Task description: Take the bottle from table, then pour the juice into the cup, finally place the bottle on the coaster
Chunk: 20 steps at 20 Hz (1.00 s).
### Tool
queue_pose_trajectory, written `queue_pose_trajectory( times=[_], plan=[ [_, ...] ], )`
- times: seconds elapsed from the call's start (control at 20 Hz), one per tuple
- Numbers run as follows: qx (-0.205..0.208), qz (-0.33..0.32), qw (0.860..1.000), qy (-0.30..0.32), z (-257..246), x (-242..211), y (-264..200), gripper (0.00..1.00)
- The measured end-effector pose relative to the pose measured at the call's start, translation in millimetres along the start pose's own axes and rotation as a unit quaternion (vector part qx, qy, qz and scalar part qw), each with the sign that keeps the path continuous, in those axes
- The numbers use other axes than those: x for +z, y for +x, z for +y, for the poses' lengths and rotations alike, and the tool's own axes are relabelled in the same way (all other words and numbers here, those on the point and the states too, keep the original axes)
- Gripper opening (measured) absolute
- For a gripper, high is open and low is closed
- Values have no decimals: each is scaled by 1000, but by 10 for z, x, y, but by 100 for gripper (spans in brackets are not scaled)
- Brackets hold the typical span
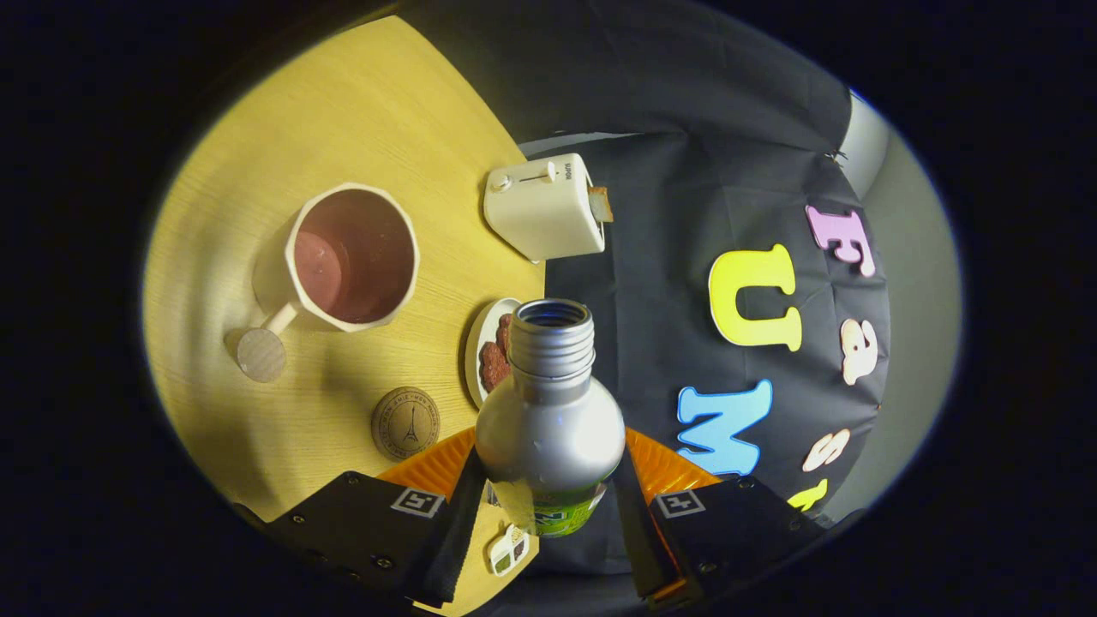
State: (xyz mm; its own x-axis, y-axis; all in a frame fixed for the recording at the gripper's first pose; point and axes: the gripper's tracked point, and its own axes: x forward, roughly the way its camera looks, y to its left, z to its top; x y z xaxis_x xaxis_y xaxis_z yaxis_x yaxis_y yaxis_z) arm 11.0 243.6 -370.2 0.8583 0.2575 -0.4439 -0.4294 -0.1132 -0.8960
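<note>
Gripper view: tool [548,493] clenched on bottle [550,420] body, uncapped, tilted beside cup [351,257]. Smooth metal looks slippery, rigid; hold at mid-body. Coaster [405,422] near left on surface [360,111].

Silver uncapped bottle [549,428] is sitting clamped between the fingers, white cup [351,257] holding reddish juice beyond, round brown coaster [405,422] lying nearer on the table.

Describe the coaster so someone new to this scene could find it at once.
On the yellow wooden table, look near the gripper, which grips the silver bottle. The coaster lies flat beside the plate of cookies, below the cup. It is a brown disc with a tower drawing.
</note>
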Motion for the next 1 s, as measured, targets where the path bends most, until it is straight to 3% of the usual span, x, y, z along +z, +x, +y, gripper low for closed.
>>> queue_pose_trajectory(
  times=[0.2, 0.35, 0.6, 0.8, 1.0],
  plan=[
    [-4, 11, 994, 113, -32, -168, 16, 75],
    [2, 20, 974, 226, -23, -316, 43, 75],
    [29, 31, 921, 388, 38, -472, 116, 74],
    [36, 30, 856, 514, 23, -578, 169, 74],
    [63, 35, 800, 596, 93, -635, 243, 74]
  ],
)
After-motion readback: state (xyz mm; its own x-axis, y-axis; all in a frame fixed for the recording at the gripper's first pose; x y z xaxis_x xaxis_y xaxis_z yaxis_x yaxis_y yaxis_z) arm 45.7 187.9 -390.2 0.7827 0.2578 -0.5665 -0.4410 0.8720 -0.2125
